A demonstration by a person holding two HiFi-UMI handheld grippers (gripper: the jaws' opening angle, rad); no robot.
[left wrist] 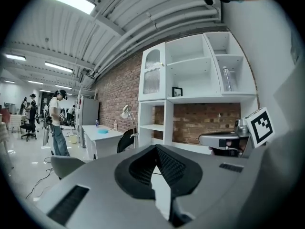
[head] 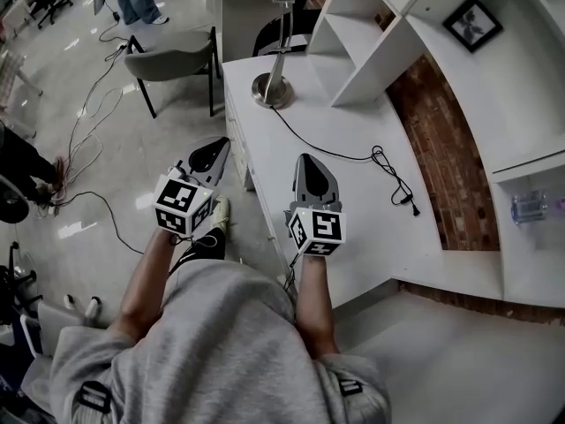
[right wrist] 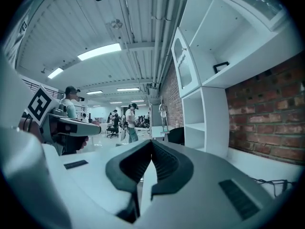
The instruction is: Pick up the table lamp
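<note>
Two big white pieces fill the scene: a long desk (head: 357, 223) and the shelf unit (head: 380, 56) standing on its far side against a brick wall. A grey chair (head: 172, 60) sits on the floor off the desk's left end. The table lamp (head: 273, 88) stands upright at the far left corner of the desk, on its round metal base, well apart from both grippers. The left gripper (head: 214, 151) hangs over the floor just left of the desk, jaws together with nothing between them. The right gripper (head: 309, 162) is over the desk's near part, jaws likewise pressed together and empty. The lamp's black cord (head: 353, 157) trails across the desktop to a loose plug.
</note>
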